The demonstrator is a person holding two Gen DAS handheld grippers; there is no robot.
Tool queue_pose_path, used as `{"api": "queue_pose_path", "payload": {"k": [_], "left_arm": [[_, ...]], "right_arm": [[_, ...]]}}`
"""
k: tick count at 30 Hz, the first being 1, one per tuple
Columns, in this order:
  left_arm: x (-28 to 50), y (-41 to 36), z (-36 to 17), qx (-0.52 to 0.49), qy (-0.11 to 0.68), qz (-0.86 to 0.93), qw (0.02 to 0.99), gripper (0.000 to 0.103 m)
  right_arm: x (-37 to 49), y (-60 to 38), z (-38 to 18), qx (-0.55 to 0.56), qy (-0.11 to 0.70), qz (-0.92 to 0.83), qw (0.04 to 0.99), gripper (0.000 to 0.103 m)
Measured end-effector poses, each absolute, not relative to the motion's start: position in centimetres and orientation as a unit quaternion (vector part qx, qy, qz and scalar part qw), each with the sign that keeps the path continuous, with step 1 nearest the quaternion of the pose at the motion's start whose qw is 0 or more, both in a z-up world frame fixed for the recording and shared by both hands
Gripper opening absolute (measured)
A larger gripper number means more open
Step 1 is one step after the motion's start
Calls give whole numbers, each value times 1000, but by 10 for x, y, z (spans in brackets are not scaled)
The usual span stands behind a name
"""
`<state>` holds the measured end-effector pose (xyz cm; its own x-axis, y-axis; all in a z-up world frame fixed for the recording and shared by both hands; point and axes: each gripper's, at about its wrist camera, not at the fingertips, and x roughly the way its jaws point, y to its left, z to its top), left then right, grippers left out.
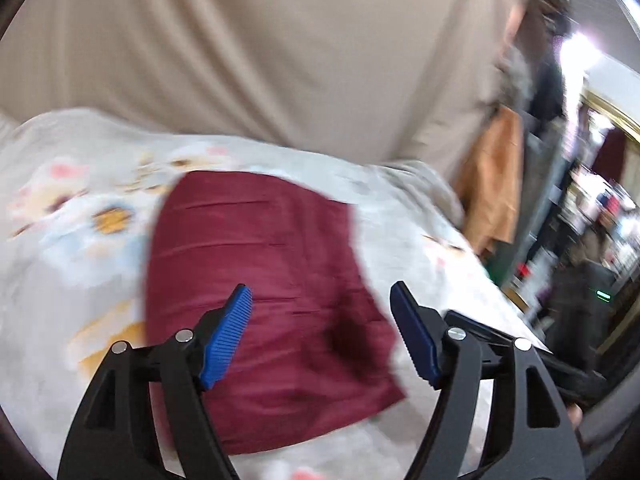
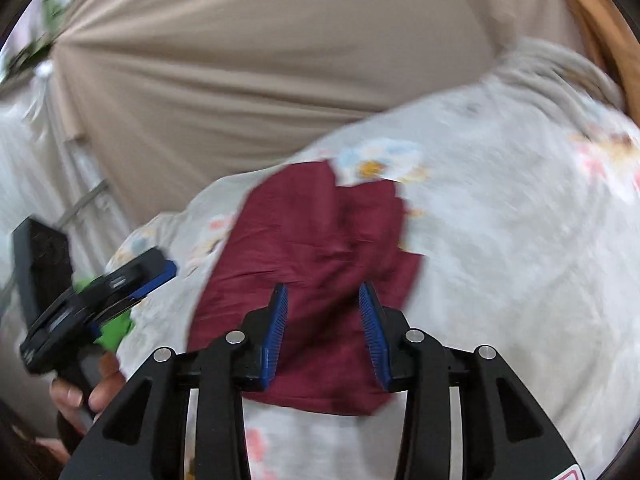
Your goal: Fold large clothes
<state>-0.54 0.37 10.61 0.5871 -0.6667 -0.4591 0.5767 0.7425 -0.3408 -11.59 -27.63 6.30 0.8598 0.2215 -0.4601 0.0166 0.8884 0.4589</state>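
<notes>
A dark red garment (image 1: 264,300) lies folded into a compact rectangle on a floral bed sheet (image 1: 68,240). My left gripper (image 1: 322,334) hovers above its near end, jaws wide open and empty. In the right wrist view the garment (image 2: 320,248) lies in front of my right gripper (image 2: 323,332), whose blue pads (image 2: 276,332) stand apart with nothing between them. The left gripper (image 2: 132,280) shows at the left of that view, held in a hand beside the garment. Both views are motion-blurred.
A beige curtain (image 1: 260,48) hangs behind the bed. An orange cloth (image 1: 496,184) hangs at the bed's right end, with cluttered shelves (image 1: 600,208) beyond. The sheet's bunched edge (image 2: 560,68) lies at the far right.
</notes>
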Motion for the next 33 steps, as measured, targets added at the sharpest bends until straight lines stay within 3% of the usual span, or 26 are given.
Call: {"api": "queue_pose_path", "payload": {"k": [4,7,8,9,10,13,16,21,25,28,33], "left_arm": [[15,34,86,-104,326,-301,890,69],[14,33,73,-97,339,-299,887,69],[13,27,69,-88,342,-303,885,69],[11,24,65,-79,343,-304,885,69],[9,20,61,-70,346,-305,885,67],[10,3,46,-38,355,-307,882,62],[12,-12,29,-8,368,-311,876,57],[3,-37,4,53,355,-294,886,57],[6,-35,2,44,363,-297,882,57],[6,-35,2,44,363,-296,882,57],[6,-35,3,42,364,-295,882,57]], "right_arm": [[-99,-226,80,142,255,60,955,57],[-76,-203,71,85,273,38,958,56],[-70,-202,65,84,281,32,956,51],[-65,-204,58,86,291,22,953,23],[-60,-207,50,92,304,9,948,8],[-73,-237,28,179,311,-7,933,5],[-91,-258,0,238,328,-15,914,5],[-86,-266,-43,271,377,-14,886,3],[-97,-273,-18,279,359,-42,890,11],[-103,-271,32,259,294,-39,919,11],[-60,-245,87,185,261,-19,947,11]]}}
